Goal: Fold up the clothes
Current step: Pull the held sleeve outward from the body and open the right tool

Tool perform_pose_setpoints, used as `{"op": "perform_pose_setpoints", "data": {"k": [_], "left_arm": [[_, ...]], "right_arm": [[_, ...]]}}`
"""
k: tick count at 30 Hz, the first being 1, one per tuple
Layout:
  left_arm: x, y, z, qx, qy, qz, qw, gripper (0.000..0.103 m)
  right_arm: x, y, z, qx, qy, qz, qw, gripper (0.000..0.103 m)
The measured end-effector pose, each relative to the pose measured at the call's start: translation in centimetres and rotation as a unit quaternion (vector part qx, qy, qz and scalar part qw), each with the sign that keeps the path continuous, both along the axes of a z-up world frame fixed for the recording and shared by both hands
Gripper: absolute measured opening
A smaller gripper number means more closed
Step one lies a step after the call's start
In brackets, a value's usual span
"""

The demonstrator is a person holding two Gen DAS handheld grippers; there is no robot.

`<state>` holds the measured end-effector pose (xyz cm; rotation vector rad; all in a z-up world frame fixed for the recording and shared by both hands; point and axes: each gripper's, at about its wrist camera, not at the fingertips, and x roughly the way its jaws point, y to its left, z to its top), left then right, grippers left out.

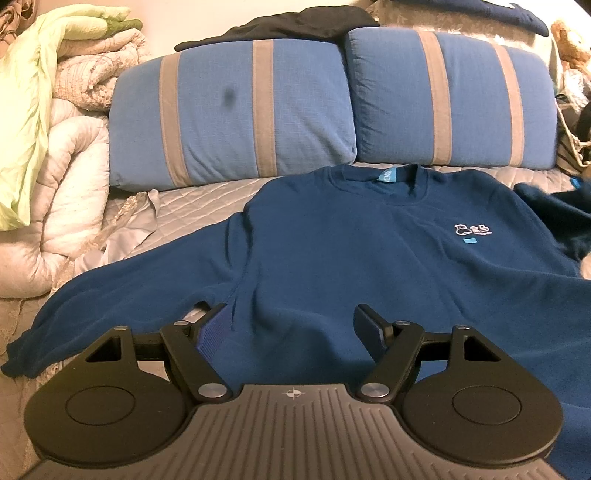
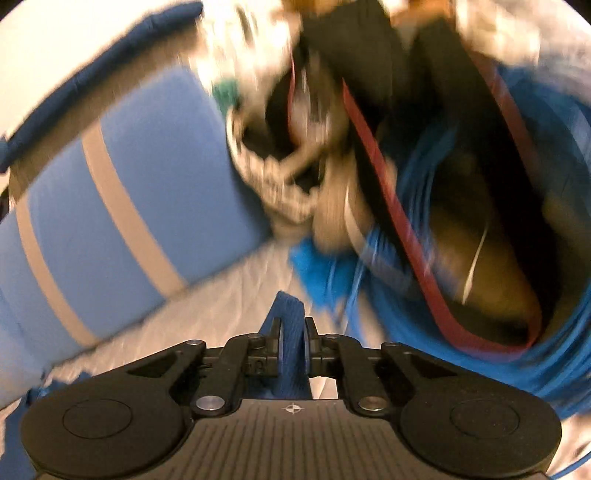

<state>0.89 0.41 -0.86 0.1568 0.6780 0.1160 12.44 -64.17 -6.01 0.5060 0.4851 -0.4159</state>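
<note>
A dark blue sweatshirt (image 1: 362, 254) lies face up on the bed, collar toward the pillows, a white logo (image 1: 472, 229) on its chest. Its left sleeve (image 1: 122, 295) stretches out to the left. My left gripper (image 1: 291, 317) is open, low over the sweatshirt's lower hem. My right gripper (image 2: 293, 336) is shut on a strip of the blue fabric (image 2: 288, 317), which stands up between the pads. The right wrist view is motion-blurred.
Two blue pillows with grey stripes (image 1: 236, 107) (image 1: 447, 96) stand behind the sweatshirt on the quilted bedcover (image 1: 199, 199). Folded quilts (image 1: 70, 110) pile at the left. Dark clothes (image 1: 288, 22) lie on the pillows. A blue basket with bags (image 2: 480, 206) is at the right.
</note>
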Motion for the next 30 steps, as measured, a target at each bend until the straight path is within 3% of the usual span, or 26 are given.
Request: {"op": "perform_pose_setpoints", "data": {"k": [4, 9, 22, 23, 25, 26, 27, 28, 30], "left_arm": [[-0.1, 0.0, 0.0, -0.001, -0.002, 0.000, 1.0000, 0.073], [-0.1, 0.1, 0.1, -0.005, -0.005, -0.001, 1.0000, 0.073], [-0.1, 0.3, 0.0, -0.008, -0.007, -0.005, 0.9999, 0.073], [-0.1, 0.3, 0.0, -0.008, -0.007, -0.005, 0.9999, 0.073], [-0.1, 0.4, 0.0, -0.008, -0.007, -0.005, 0.9999, 0.073], [-0.1, 0.4, 0.0, -0.008, -0.007, -0.005, 0.9999, 0.073], [-0.1, 0.4, 0.0, -0.006, -0.007, -0.005, 0.9999, 0.073], [-0.1, 0.3, 0.0, -0.005, -0.007, -0.005, 1.0000, 0.073], [-0.1, 0.3, 0.0, -0.003, -0.006, -0.004, 1.0000, 0.073]], "right_arm": [[-2.0, -0.3, 4.6, -0.081, -0.039, -0.044, 0.995, 0.011], [-6.7, -2.2, 6.7, -0.141, -0.040, -0.149, 0.978, 0.011], [-10.0, -1.7, -1.3, -0.184, 0.076, -0.223, 0.954, 0.013], [-9.8, -1.5, -1.6, -0.195, 0.088, -0.231, 0.949, 0.015], [-9.4, -0.8, -1.6, -0.221, 0.112, -0.251, 0.936, 0.033], [-9.4, -0.4, -1.6, -0.232, 0.112, -0.257, 0.931, 0.055], [-9.3, 0.0, -1.6, -0.242, 0.110, -0.261, 0.928, 0.065], [-9.1, 0.6, -1.6, -0.248, 0.105, -0.253, 0.929, 0.067], [-8.3, 2.4, -1.7, -0.247, 0.091, -0.197, 0.944, 0.068]]}}
